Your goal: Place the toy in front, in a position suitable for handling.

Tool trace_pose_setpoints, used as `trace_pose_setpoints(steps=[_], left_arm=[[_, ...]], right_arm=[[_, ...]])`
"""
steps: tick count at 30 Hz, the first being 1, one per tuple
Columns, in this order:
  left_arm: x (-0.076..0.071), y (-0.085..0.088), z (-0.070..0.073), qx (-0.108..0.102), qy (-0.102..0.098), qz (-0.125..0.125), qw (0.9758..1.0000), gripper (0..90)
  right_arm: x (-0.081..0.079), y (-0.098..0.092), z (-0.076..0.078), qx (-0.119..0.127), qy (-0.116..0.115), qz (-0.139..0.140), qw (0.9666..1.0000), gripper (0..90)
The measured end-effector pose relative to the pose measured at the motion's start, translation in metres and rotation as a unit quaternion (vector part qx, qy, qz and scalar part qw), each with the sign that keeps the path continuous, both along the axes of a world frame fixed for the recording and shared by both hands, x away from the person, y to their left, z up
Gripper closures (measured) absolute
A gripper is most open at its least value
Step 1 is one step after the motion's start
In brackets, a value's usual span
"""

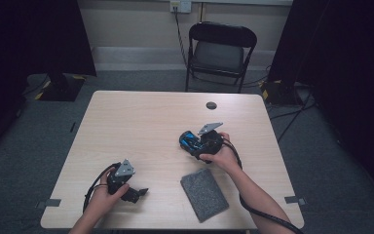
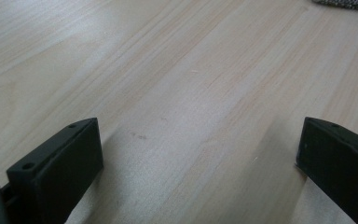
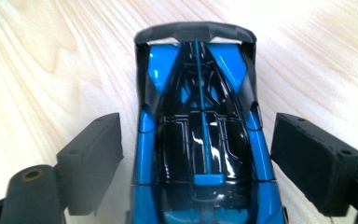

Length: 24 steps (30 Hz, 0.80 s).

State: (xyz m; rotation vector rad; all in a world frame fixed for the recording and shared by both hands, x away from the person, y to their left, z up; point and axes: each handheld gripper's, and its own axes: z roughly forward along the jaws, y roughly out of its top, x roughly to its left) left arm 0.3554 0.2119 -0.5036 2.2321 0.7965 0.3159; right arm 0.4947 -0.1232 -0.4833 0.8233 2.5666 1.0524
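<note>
Right gripper (image 3: 196,154) straddles the blue toy car (image 3: 198,140), jaws wide, pads clear of it.

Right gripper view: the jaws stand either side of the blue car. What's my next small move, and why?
Probably close the right gripper on the blue toy car: it sits centred between the open jaws, with a gap at each flank, standing on the table. Nothing blocks the squeeze.

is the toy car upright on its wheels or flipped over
Upright: the right gripper view shows the blue toy car roof and rear wing up on the table. Its wheels are hidden.
</note>
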Motion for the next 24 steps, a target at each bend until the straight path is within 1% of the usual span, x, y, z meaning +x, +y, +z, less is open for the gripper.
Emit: trace_pose_setpoints(steps=[1,5,8,11,13,16,18,20,21,22,24], left_arm=[[0.000,0.000,0.000,0.000,0.000,0.000,1.0000,0.0],[0.000,0.000,0.000,0.000,0.000,0.000,1.0000,0.0],[0.000,0.000,0.000,0.000,0.000,0.000,1.0000,0.0],[0.000,0.000,0.000,0.000,0.000,0.000,1.0000,0.0],[0.000,0.000,0.000,0.000,0.000,0.000,1.0000,0.0],[0.000,0.000,0.000,0.000,0.000,0.000,1.0000,0.0],[0.000,0.000,0.000,0.000,0.000,0.000,1.0000,0.0],[0.000,0.000,0.000,0.000,0.000,0.000,1.0000,0.0],[0.000,0.000,0.000,0.000,0.000,0.000,1.0000,0.0],[0.000,0.000,0.000,0.000,0.000,0.000,1.0000,0.0],[0.000,0.000,0.000,0.000,0.001,-0.001,1.0000,0.0]], right_arm=[[-0.001,0.000,0.003,-0.002,-0.004,0.002,1.0000,15.8],[-0.001,-0.003,0.008,0.004,-0.003,0.002,1.0000,15.9],[-0.001,-0.007,0.012,0.008,-0.003,0.001,1.0000,15.7],[-0.001,-0.012,0.017,0.007,-0.005,0.004,1.0000,15.8],[-0.002,-0.021,0.021,0.008,-0.006,-0.003,0.9999,15.7],[-0.003,-0.026,0.023,0.010,-0.006,-0.007,0.9999,15.6],[-0.006,-0.036,0.024,0.009,-0.004,-0.012,0.9999,15.5],[-0.008,-0.042,0.025,0.013,-0.005,-0.015,0.9998,15.3],[-0.008,-0.042,0.025,0.013,-0.005,-0.015,0.9998,15.3],[-0.010,-0.047,0.024,0.014,-0.004,-0.020,0.9997,14.8],[-0.012,-0.050,0.024,0.017,-0.004,-0.022,0.9996,14.6]])
